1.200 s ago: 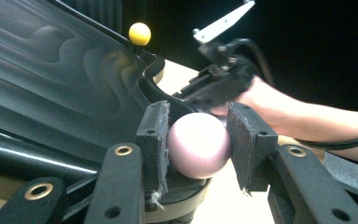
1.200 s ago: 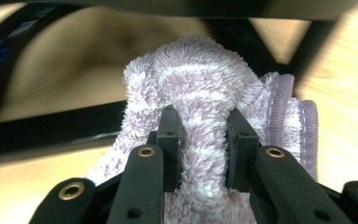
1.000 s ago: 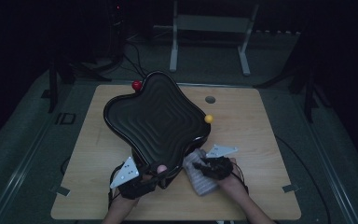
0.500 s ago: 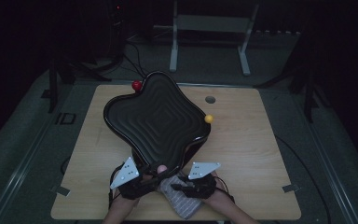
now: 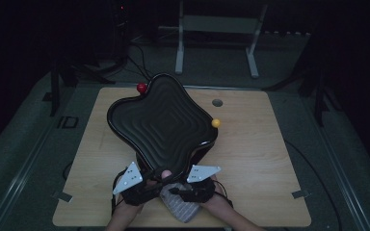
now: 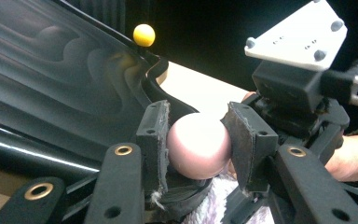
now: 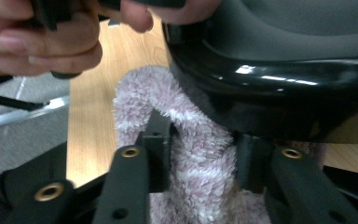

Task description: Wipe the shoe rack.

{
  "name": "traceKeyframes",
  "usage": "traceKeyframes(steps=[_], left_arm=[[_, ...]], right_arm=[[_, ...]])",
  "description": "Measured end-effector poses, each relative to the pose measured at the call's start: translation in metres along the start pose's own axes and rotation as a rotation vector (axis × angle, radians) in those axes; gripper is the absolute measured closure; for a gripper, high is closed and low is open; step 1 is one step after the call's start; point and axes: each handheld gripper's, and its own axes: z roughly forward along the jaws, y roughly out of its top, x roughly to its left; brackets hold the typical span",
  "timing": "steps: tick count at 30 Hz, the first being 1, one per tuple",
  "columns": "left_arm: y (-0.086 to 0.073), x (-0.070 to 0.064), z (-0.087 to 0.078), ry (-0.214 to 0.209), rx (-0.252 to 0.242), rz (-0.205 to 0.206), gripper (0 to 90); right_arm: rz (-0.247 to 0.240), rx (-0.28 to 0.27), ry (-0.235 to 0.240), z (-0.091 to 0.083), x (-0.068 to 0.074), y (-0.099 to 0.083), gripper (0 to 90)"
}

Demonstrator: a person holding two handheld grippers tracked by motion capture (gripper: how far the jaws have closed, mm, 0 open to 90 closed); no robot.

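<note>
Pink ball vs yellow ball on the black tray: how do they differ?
The pink ball is clamped between the left gripper's jaws at the black tray's near corner; the yellow ball sits free at a far corner. The pink ball looks far bigger in the left gripper view, being closest to the camera. Both are round knobs at the tray's rim.

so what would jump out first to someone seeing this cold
The big wavy black tray, tilted up over the middle of the wooden table, with red, yellow and pink knobs at its corners. At its near corner the left gripper clamps the pink knob, while the right gripper pinches a fluffy cloth against the tray's underside.
</note>
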Motion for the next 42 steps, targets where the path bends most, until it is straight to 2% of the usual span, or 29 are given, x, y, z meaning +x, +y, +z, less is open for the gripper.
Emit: traceKeyframes(steps=[3, 5, 7, 8, 11, 12, 13, 15, 17, 19, 20, 22, 24, 26, 28, 29, 30, 34, 37, 38, 39, 40, 41, 42], left_arm=[[0.0, 0.0, 0.0, 0.001, -0.002, -0.002, 60.5], [0.0, 0.0, 0.0, 0.002, 0.002, -0.003, 60.4], [0.0, 0.0, 0.0, 0.002, 0.001, -0.003, 60.4], [0.0, 0.0, 0.0, 0.001, -0.001, -0.002, 60.4], [0.0, 0.0, 0.0, 0.0, -0.003, -0.002, 60.4], [0.0, 0.0, 0.0, 0.0, -0.004, -0.001, 60.4], [0.0, 0.0, 0.0, 0.0, -0.005, -0.001, 60.4], [0.0, 0.0, 0.0, 0.0, -0.005, -0.003, 60.4], [0.0, 0.0, 0.0, 0.002, -0.001, -0.004, 60.4], [0.0, 0.0, 0.0, 0.001, -0.002, -0.005, 60.5], [0.0, 0.0, 0.0, 0.001, -0.002, -0.006, 60.4], [0.0, 0.0, 0.0, 0.002, -0.001, -0.005, 60.4], [0.0, 0.0, 0.0, 0.003, -0.003, -0.005, 60.4], [0.0, 0.001, 0.0, 0.002, -0.003, -0.004, 60.4], [-0.001, 0.0, -0.001, 0.002, -0.004, -0.003, 60.4], [-0.001, 0.0, 0.0, 0.002, -0.005, -0.004, 60.4], [-0.001, 0.0, 0.0, 0.001, -0.009, -0.006, 60.4], [0.0, 0.0, 0.0, 0.002, -0.003, -0.007, 60.4], [0.0, 0.001, -0.001, 0.004, -0.003, -0.01, 60.4], [0.0, 0.001, -0.001, 0.004, -0.003, -0.01, 60.4], [0.0, 0.001, -0.001, 0.004, -0.002, -0.009, 60.4], [0.0, 0.001, -0.001, 0.001, -0.004, -0.012, 60.4], [0.0, 0.002, -0.001, -0.001, -0.004, -0.012, 60.4], [0.0, 0.002, -0.001, -0.002, -0.004, -0.012, 60.4]], right_arm=[[-0.015, 0.013, -0.015, 0.002, 0.002, -0.002, 67.6], [-0.031, 0.09, -0.04, 0.013, 0.003, -0.012, 68.6], [-0.029, 0.096, -0.041, 0.015, 0.003, -0.015, 68.8], [-0.011, 0.099, -0.04, 0.014, 0.003, -0.014, 69.0], [-0.016, 0.072, -0.046, 0.009, 0.005, -0.011, 69.2], [0.025, 0.013, -0.023, 0.003, 0.004, -0.009, 69.2], [0.046, -0.022, -0.01, -0.001, 0.004, -0.007, 69.2], [0.053, -0.027, -0.008, -0.003, 0.004, -0.005, 69.2], [0.032, -0.027, -0.015, -0.001, 0.004, -0.005, 69.5], [0.024, -0.01, -0.02, 0.002, 0.004, -0.007, 69.6], [0.005, 0.014, -0.035, 0.006, 0.005, -0.009, 69.7], [-0.001, 0.098, -0.055, 0.017, 0.006, -0.018, 70.2], [0.013, 0.109, -0.048, 0.016, 0.004, -0.016, 70.5], [-0.021, 0.13, -0.064, 0.015, 0.007, -0.012, 71.0], [-0.011, 0.116, -0.063, 0.012, 0.008, -0.011, 71.1], [0.011, 0.076, -0.054, 0.007, 0.008, -0.008, 71.1], [0.012, 0.007, -0.048, -0.002, 0.01, -0.002, 70.8], [-0.001, -0.007, -0.058, -0.003, 0.011, -0.001, 71.1], [-0.007, 0.041, -0.052, 0.007, 0.007, -0.009, 71.5], [-0.007, 0.041, -0.052, 0.007, 0.007, -0.009, 71.5], [-0.026, 0.118, -0.058, 0.018, 0.006, -0.017, 71.7], [-0.026, 0.118, -0.058, 0.018, 0.006, -0.017, 71.7], [-0.005, 0.098, -0.042, 0.017, 0.004, -0.021, 71.8], [-0.002, 0.111, -0.025, 0.016, 0.001, -0.019, 72.0]])
